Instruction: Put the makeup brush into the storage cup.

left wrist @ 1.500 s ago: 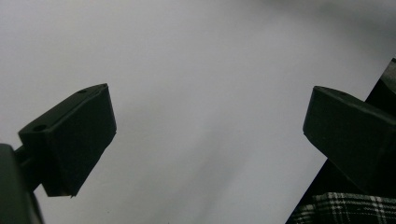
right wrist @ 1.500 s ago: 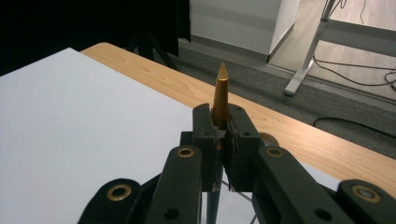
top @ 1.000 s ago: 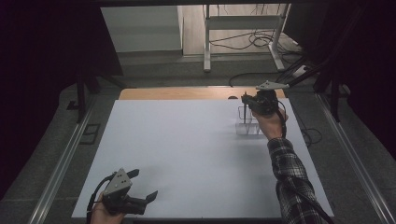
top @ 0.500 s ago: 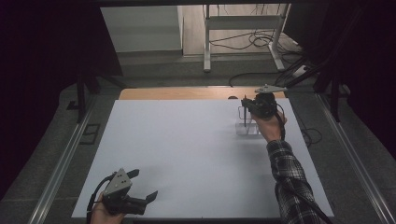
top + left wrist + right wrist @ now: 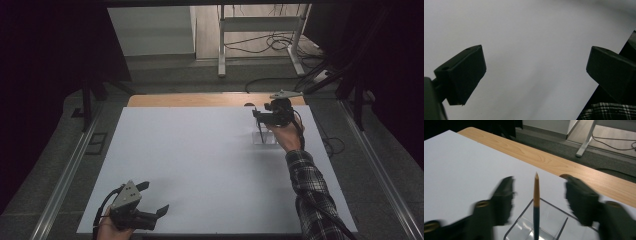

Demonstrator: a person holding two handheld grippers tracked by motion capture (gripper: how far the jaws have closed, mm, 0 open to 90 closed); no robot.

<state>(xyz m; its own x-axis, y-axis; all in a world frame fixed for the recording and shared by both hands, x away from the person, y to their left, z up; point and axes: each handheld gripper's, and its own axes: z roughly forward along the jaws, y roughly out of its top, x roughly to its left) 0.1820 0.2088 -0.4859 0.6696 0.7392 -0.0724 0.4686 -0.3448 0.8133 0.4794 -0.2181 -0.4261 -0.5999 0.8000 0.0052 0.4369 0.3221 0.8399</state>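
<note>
Step in hand: the right gripper has just been opening around a paintbrush that stands in a clear acrylic holder; I judge this to be the release after setting the brush in the holder.

Right tool state: jaws spread, one on either side of the brush handle, with a gap on both sides; the pads do not press on it. The jaws are motion-blurred in the right gripper view.

Left tool state: the left gripper has its jaws spread wide, with nothing between them; in the left gripper view there is bare white sheet behind them.

Where the brush is: inside the clear holder at the far right of the white tabletop, close to the wooden strip along the far edge. From the high view the brush reads as a thin dark line under the right gripper.

Long axis: close to upright, perhaps a slight lean; the exact tilt is hard to judge.

Which way it points: the tapered wooden end is up, the darker part goes down into the holder. The lower tip is cut off at the frame edge.

Next move, as I judge it: lift the right hand straight up and back, keeping the jaws apart so neither one catches the handle and tips brush or holder.

Left hand: rests at the near left corner, well apart from the holder.
</note>
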